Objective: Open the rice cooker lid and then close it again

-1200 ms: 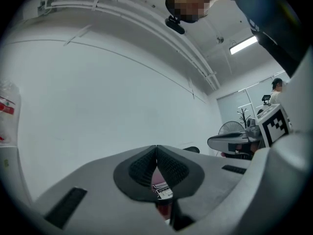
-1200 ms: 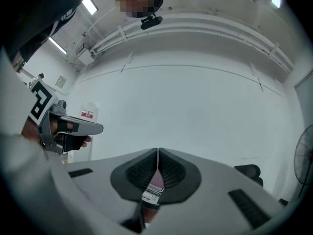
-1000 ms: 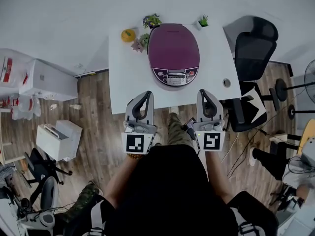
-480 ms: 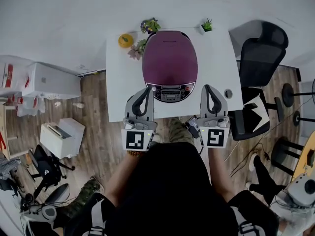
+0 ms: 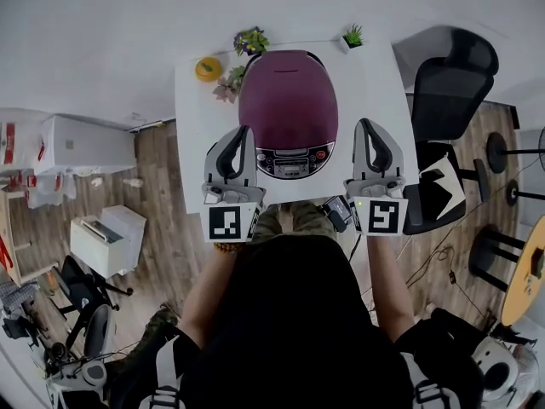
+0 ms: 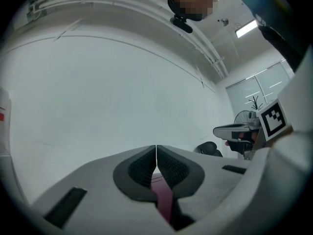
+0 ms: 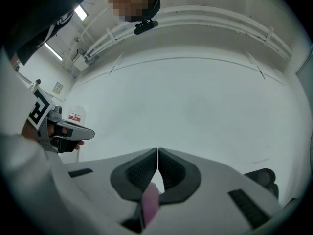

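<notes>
Since a second ago we've slid both grippers up alongside the rice cooker (image 5: 289, 118) at top centre of the frame, left gripper (image 5: 242, 131) and right gripper (image 5: 366, 125) each with jaws pressed together on nothing, lid (image 5: 288, 88) still down, so opening and closing are all ahead.

We identify this place as an office-type workroom. Indicators:

- a white bench (image 5: 192, 143) set against a plain white wall (image 5: 102, 41)
- a black swivel office chair (image 5: 447, 83) on a wood-plank floor (image 5: 162, 203)
- white storage boxes (image 5: 85, 143) along the wall
- loose cables (image 5: 443, 258) on the floor
- a small potted plant (image 5: 352, 36) at the bench's rear edge
- a ceiling strip light (image 6: 246, 28) near the windows (image 6: 254, 89)
</notes>
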